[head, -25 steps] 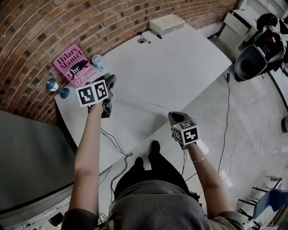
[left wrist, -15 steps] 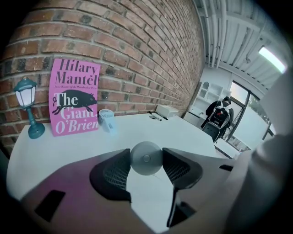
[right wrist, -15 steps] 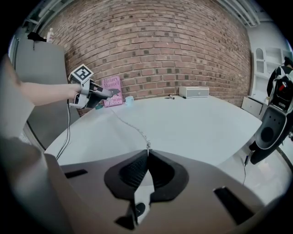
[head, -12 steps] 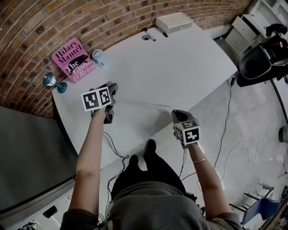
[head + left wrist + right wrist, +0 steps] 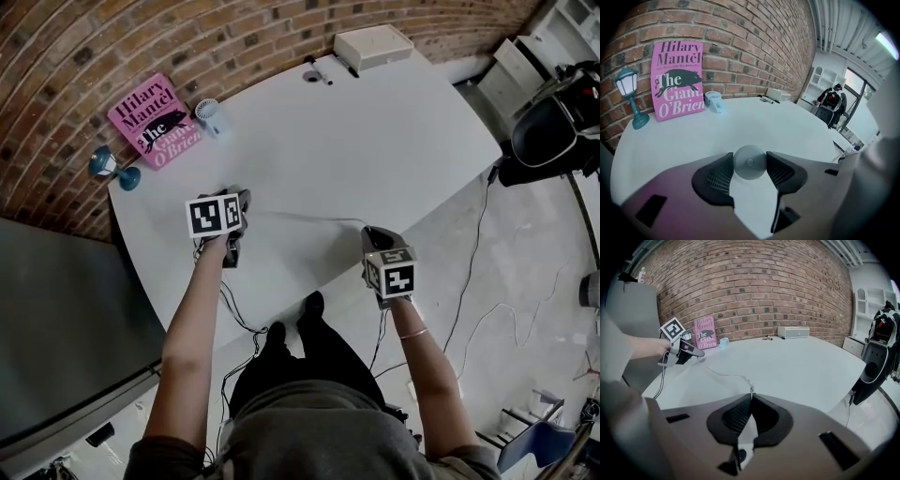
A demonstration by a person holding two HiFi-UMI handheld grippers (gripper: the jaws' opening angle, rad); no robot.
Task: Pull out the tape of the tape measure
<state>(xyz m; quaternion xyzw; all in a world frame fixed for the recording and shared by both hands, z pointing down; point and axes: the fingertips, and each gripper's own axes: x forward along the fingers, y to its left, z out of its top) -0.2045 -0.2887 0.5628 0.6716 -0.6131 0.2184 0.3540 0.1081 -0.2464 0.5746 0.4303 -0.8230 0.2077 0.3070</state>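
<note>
White table [image 5: 375, 122] fills my head view. The left gripper [image 5: 238, 201] hangs near the pink book [image 5: 155, 120], the right gripper [image 5: 373, 232] is much farther from it, and a thin tape [image 5: 309, 217] runs between them. In the left gripper view, the jaws stand wide, clamped on the round white tape measure [image 5: 749, 162], well short of the book. In the right gripper view, the jaws are pinched together on the tape's end, far from the book.
</note>
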